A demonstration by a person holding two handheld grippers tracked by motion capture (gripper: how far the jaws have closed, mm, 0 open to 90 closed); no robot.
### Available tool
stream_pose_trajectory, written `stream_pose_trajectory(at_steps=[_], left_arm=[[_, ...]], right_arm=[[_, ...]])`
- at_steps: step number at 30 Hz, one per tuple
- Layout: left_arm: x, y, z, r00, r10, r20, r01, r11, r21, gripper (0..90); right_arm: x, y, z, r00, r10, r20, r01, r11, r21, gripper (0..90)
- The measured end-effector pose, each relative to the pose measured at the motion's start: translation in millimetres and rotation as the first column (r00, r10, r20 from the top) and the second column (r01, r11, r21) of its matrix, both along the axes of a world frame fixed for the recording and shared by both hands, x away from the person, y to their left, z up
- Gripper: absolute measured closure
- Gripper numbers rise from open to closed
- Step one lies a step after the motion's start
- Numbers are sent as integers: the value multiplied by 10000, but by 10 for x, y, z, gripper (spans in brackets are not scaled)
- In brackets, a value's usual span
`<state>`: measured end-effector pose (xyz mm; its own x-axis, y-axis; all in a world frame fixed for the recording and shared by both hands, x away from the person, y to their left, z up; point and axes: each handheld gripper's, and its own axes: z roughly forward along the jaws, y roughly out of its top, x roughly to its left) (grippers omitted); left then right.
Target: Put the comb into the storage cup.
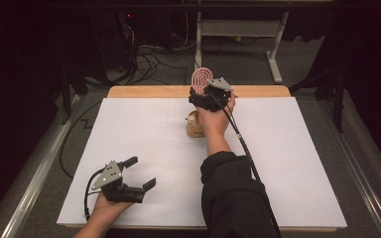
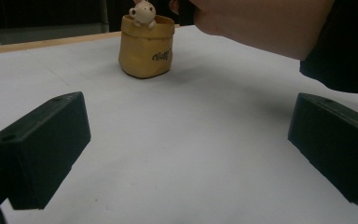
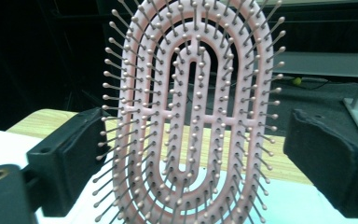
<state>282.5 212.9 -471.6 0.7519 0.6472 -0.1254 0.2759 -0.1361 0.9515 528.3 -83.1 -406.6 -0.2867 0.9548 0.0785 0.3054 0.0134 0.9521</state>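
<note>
Up at the table's far edge, the right gripper (image 1: 209,94) has its jaws spread wide either side of the pink hairbrush (image 3: 191,116), which stands upright, long axis vertical, bristles toward us. Not clamped yet! Left gripper (image 1: 141,173) idles open, empty, near corner.

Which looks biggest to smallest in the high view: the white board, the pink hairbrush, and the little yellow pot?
1. White board, by far the largest.
2. and 3. Pink hairbrush and yellow pot: unsure. Both are partly hidden by the person's hand and the right gripper, and what shows looks similar.
</note>
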Motion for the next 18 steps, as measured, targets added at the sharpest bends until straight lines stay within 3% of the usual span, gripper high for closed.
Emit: stream_pose_trajectory(at_steps=[5, 18], left_arm=[[3, 0, 0, 10000, 47, -4, -47, 10000, 16, 0], [21, 14, 6, 9995, 282, -127, -280, 9995, 153, 0]], right_arm=[[1, -21, -6, 9998, -24, -221, 21, 9999, -114, 1], [-162, -56, 129, 9999, 107, 13, -106, 9997, -218, 2]])
